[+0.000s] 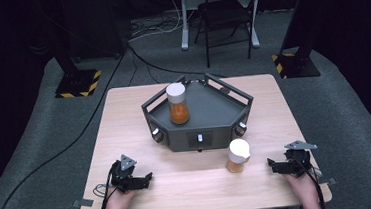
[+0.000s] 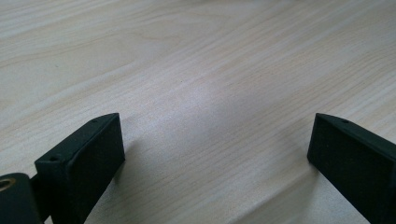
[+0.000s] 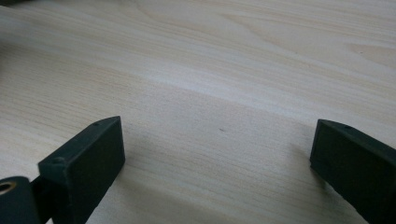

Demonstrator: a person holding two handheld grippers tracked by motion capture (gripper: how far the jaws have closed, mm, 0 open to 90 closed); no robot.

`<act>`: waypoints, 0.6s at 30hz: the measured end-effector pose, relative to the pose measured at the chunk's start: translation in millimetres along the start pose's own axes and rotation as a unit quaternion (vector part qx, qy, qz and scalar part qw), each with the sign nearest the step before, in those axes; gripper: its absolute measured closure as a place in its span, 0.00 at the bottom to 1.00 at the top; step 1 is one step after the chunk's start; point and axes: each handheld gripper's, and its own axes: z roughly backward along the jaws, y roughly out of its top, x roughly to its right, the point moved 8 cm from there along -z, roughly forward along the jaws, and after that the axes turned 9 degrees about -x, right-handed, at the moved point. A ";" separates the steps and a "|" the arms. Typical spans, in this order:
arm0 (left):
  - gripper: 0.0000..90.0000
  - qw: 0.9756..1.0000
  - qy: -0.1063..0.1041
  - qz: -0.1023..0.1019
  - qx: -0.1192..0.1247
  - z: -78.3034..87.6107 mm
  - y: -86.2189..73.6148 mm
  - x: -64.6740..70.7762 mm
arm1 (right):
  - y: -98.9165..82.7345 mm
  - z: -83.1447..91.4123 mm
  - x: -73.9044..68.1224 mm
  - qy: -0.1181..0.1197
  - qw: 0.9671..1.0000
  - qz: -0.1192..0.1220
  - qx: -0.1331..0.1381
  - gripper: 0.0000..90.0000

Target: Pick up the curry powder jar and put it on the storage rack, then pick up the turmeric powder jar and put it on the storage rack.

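Observation:
A conical flask (image 1: pixel 178 105) of orange liquid with a white cap stands on the left part of a dark grey angular tray-like platform (image 1: pixel 214 113) at the table's middle. A second, shorter flask (image 1: pixel 238 156) of orange liquid with a white cap stands on the wooden table just in front of the platform, to the right. My left gripper (image 1: pixel 148 178) rests at the front left, open, jaws pointing right; bare wood lies between its jaws (image 2: pixel 215 140). My right gripper (image 1: pixel 271 165) rests at the front right, open, jaws pointing left toward the short flask; bare wood lies between them (image 3: pixel 217 149).
The platform has knobs and a small switch on its front faces (image 1: pixel 200 138). Cables trail from both grippers. Beyond the table stand a dark chair (image 1: pixel 226 11), a white post and black stands with yellow-striped bases (image 1: pixel 79 83) on grey carpet.

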 end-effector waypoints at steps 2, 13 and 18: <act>0.03 1.000 0.000 0.000 0.000 0.0 0.1 0.0 | 0.0 0.0 -0.1 0.000 1.000 -0.001 0.000 0.03; 0.03 1.000 -0.003 -0.004 -0.001 -0.2 0.3 -1.2 | -1.3 1.1 2.0 0.003 1.000 0.002 0.003 0.05; 0.03 1.000 -0.003 -0.005 -0.001 -0.2 0.4 -1.3 | -3.2 3.3 5.1 0.014 1.000 -0.005 0.007 0.06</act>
